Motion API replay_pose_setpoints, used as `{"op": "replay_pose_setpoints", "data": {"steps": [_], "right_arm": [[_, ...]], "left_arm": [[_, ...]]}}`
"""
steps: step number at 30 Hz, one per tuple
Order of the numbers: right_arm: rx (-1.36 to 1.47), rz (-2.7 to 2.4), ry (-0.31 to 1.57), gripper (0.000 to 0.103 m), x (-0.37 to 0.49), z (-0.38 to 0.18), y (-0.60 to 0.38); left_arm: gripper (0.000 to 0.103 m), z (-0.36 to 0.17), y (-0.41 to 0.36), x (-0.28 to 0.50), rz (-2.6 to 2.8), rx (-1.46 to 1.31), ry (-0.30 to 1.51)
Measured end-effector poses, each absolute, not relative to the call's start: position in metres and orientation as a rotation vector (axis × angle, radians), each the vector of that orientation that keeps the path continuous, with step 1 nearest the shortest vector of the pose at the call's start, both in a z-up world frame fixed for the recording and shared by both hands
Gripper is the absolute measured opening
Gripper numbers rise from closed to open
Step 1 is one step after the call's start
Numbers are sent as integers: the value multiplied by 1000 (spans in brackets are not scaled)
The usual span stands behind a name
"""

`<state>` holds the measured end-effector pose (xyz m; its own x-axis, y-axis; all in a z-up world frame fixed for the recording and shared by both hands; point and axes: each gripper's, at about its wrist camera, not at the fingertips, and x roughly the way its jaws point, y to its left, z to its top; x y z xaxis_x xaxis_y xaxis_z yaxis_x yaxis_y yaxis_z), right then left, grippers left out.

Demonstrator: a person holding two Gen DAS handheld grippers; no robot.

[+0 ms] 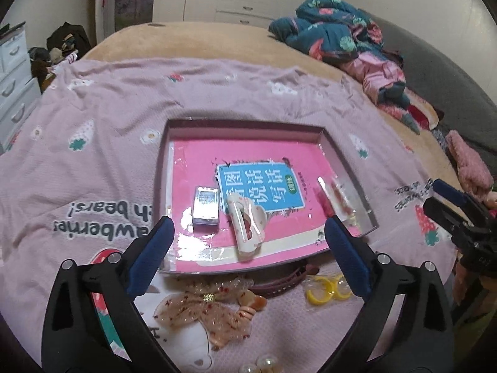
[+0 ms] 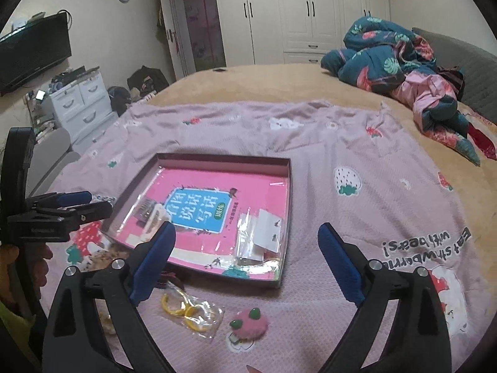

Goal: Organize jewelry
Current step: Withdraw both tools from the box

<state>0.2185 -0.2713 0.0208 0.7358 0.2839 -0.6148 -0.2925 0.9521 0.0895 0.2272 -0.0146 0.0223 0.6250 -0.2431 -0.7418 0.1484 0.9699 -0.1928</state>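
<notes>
1. Tray [image 1: 346,152]: shallow cardboard box lid, lined with a pink printed sheet, is set on the lilac strawberry blanket [image 1: 102,143] over the bed, centre of both views.
2. Items already lodged in the tray: small silver box [image 1: 205,206], white hair clip [image 1: 247,228] just beside it, and clear sleeves with an earring card [image 2: 268,228] at the tray's right side.
3. Items outstanding, on the blanket along the tray's near edge: sheer bow [image 1: 202,310], dark strap [image 1: 279,281] against the tray wall, yellow hoop earrings [image 2: 186,309] in a clear bag, pink fuzzy strawberry clip [image 2: 250,323], pearl pieces [image 1: 257,365] at the lower frame edge.
4. Left tongs [image 1: 248,248]: released, jaws spread wide, nothing between them; held above the tray's near edge.
5. Right tongs [image 2: 245,255]: likewise released and empty, over the tray's near right corner.
6. Handling, as judged: all pieces light. The bagged hoops are likely slippery; the bag's edge is best pinched, not the hoops. The bow is soft and crushable; its knotted centre is advised. The fuzzy clip is compressible and is taken across its body. Pearls may roll.
</notes>
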Motion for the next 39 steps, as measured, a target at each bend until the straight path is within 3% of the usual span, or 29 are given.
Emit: {"op": "replay_pose_setpoints", "data": {"steps": [18,39], "right_arm": [[-44,379,581,93,163,53,-261],[-121,455,681,93,122,7,-231]], "left_arm": [[94,66,8,167,-194,-135,750],[94,24,15,120,-164,-91,820]]}}
